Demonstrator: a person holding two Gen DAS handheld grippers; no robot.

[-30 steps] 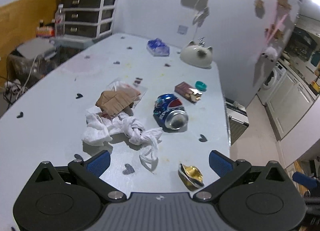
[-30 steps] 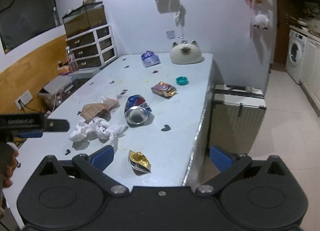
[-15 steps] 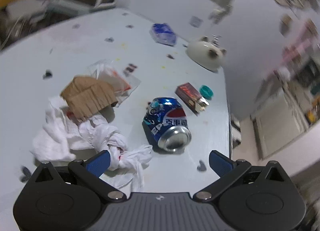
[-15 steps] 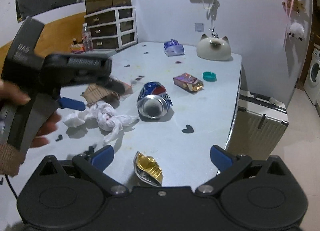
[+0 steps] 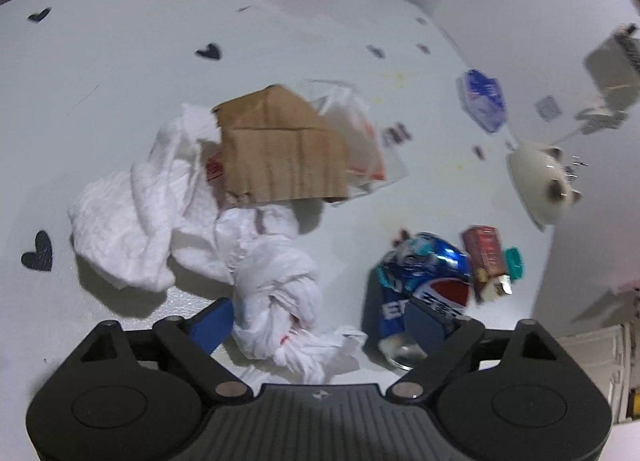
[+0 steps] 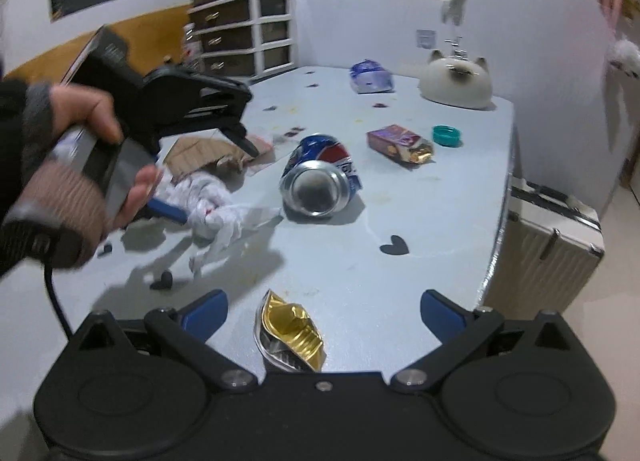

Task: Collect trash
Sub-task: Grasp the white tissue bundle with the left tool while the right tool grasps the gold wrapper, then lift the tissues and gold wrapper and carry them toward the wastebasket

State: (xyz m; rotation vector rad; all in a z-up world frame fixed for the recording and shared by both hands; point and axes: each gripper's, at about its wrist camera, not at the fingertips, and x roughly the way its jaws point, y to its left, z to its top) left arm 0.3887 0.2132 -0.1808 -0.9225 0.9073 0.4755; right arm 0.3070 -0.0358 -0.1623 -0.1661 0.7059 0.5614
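Trash lies on a pale table (image 5: 100, 61). My left gripper (image 5: 316, 321) is open, its jaws straddling a knotted white tissue wad (image 5: 280, 301). Behind the wad lie crumpled white paper (image 5: 132, 213), brown cardboard (image 5: 280, 149) and a clear wrapper (image 5: 360, 133). A crushed Pepsi can (image 5: 424, 281) lies right of the wad, by the right fingertip. My right gripper (image 6: 322, 311) is open over a crumpled gold foil wrapper (image 6: 290, 331) near the table's front edge. The right wrist view shows the left gripper (image 6: 208, 189) low over the tissue wad (image 6: 212, 209), and the can (image 6: 320, 181).
A red snack box (image 6: 400, 143), a teal cap (image 6: 446, 136), a blue packet (image 6: 370, 77) and a cat-shaped white pot (image 6: 458, 83) sit farther back. A pale suitcase (image 6: 548, 237) stands beside the table's right edge (image 6: 502, 229). Drawers (image 6: 244, 37) stand far left.
My left gripper has moved forward and down over the table and tilted, now straddling the tissue wad. My right gripper has edged closer to the gold foil wrapper.
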